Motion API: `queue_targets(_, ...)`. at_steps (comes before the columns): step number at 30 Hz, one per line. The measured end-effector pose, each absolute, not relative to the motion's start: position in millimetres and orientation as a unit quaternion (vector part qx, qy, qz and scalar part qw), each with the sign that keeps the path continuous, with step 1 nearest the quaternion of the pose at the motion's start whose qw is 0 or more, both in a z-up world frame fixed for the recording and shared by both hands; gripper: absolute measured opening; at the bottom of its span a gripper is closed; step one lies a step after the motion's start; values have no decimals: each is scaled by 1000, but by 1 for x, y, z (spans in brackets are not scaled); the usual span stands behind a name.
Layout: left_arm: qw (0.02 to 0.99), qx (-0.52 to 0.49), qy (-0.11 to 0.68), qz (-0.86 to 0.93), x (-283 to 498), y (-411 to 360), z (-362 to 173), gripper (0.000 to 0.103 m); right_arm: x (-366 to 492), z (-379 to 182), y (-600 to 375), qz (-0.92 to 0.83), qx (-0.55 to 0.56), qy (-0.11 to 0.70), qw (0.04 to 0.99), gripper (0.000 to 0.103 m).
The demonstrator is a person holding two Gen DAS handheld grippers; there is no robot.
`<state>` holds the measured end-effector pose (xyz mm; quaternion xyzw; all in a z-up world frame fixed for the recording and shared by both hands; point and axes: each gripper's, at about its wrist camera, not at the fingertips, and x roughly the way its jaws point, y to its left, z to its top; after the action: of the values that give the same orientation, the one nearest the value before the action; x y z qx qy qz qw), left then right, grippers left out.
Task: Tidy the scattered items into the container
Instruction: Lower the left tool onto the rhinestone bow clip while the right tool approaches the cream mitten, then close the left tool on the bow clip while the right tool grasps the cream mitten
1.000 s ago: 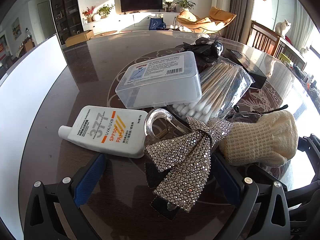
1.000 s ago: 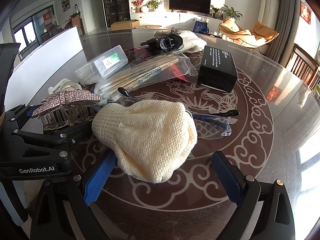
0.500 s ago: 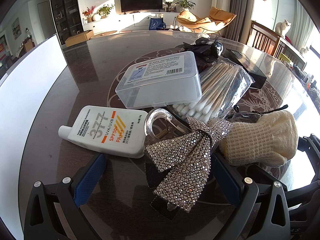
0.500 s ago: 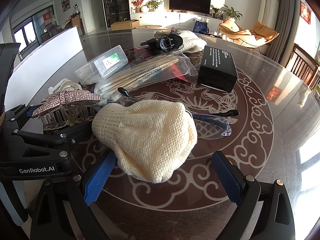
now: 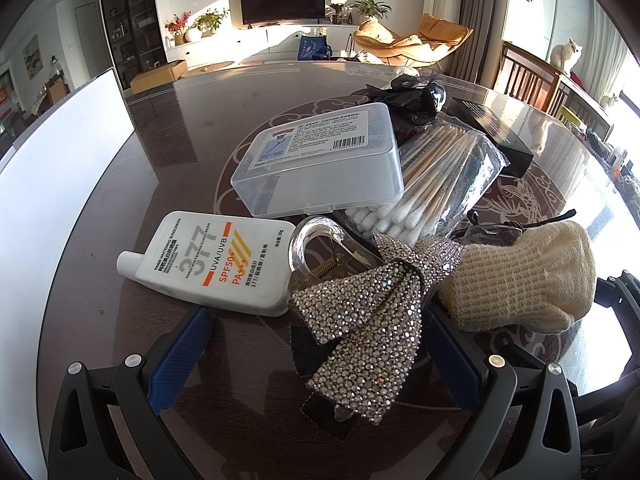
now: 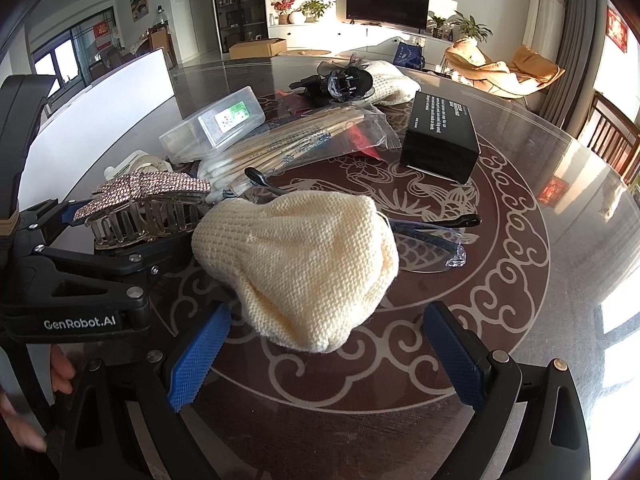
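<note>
My left gripper (image 5: 316, 356) stands open low over the dark round table, and a rhinestone bow hair clip (image 5: 368, 316) lies between its blue pads (image 5: 180, 356). A white sunscreen bottle (image 5: 208, 260) lies just ahead on the left. In the right wrist view, my right gripper (image 6: 326, 356) is open too, and a cream knitted glove (image 6: 304, 264) rests on the table just ahead between its fingertips. The same bow clip (image 6: 148, 196) shows to its left, beside the left gripper's black body. A tall white container wall (image 5: 60, 168) runs along the table's left side.
A clear plastic box (image 5: 320, 168), a bag of cotton swabs (image 5: 432, 184), a black box (image 6: 440, 140), clear glasses (image 6: 432, 248), a black hair clip (image 6: 344, 80) and a second knitted glove (image 6: 388, 84) lie further back. A hand (image 6: 60, 372) shows at lower left.
</note>
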<state>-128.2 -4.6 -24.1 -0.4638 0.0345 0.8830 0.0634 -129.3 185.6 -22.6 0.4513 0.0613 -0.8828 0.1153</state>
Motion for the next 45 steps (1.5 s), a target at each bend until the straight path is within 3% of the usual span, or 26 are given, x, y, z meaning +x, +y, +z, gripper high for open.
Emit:
queue_targets(9,91,-468,48,878,-81,-34,-21,103,-144,-23,202,-864,454,104,190,97)
queue_targets(14,94,-464,49,879,-81,-35,-20,103,-161,-19,190,-863,451,62,219,95)
queue_targets(15,94,-464,49,880,-80,-35,-21,103,-159,-18,187,-863,450,54,226,92)
queue_targets(16,94,-464,49,880,-80,-35,-21,103,-156,-17,183,-864,447,52,227,67)
queue_targets(18,94,-464,49,879,-80,-35,-21,103,-145,-14,178,-868,441,56,222,47)
queue_targets(28,125,-473,40,871,-108,-29,-18,103,-44,-15,222,-881,426,80,192,48)
queue_targets(33,174,-472,77,861,-131,-2,-19,103,-38,-14,236,-888,423,53,171,51)
queue_targets(34,182,-466,79,862,-131,2,-17,99,-38,-13,236,-889,423,53,169,51)
queue_targets(36,180,-452,78,870,-128,5,-12,64,-38,-12,238,-890,422,51,165,51)
queue_targets(37,178,-448,68,873,-126,3,-11,59,-37,-13,238,-891,421,50,162,51)
queue_targets(40,170,-441,32,881,-112,-7,-9,51,-35,-14,237,-893,418,50,157,51)
queue_targets(45,139,-435,24,889,-54,-9,-12,51,-34,-15,238,-894,416,46,161,51)
